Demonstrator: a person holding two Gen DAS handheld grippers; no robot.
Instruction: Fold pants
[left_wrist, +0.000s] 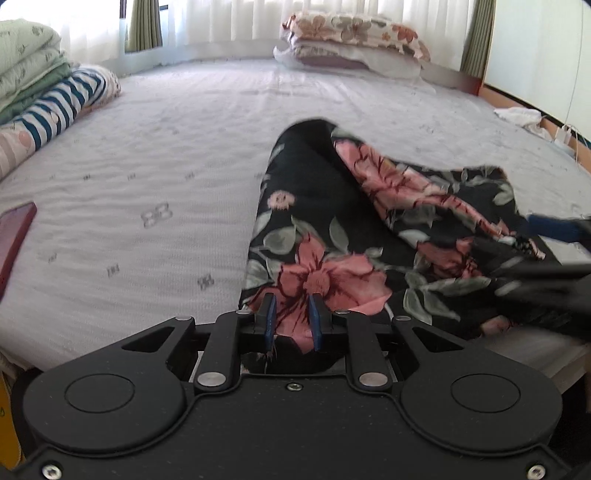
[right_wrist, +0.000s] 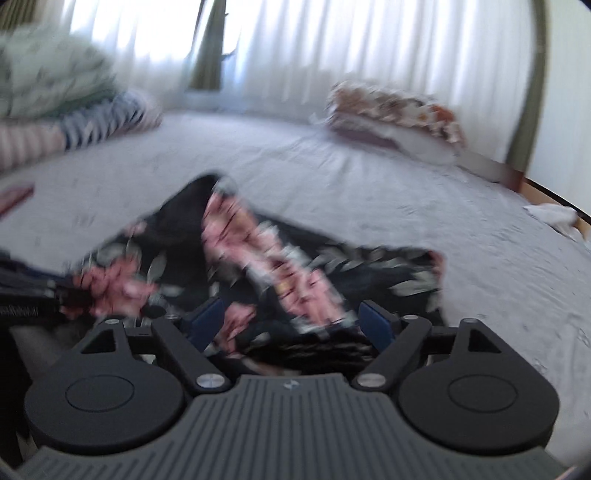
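Observation:
The black pants with pink flowers (left_wrist: 332, 229) lie on the grey bed sheet (left_wrist: 166, 147), running away from me, with one part folded over to the right. My left gripper (left_wrist: 293, 321) is shut on the near hem of the pants. In the blurred right wrist view my right gripper (right_wrist: 291, 325) has its jaws wide apart over the bunched near edge of the pants (right_wrist: 258, 266); fabric lies between the pads. The right gripper also shows at the right edge of the left wrist view (left_wrist: 554, 229), and the left gripper at the left edge of the right wrist view (right_wrist: 29, 291).
Folded quilts and a striped blanket (left_wrist: 55, 99) lie at the left. Floral pillows (left_wrist: 354, 40) are stacked at the far side by the curtains. A dark red flat object (left_wrist: 14, 232) lies at the left edge. White cloth (left_wrist: 517, 116) lies at the right.

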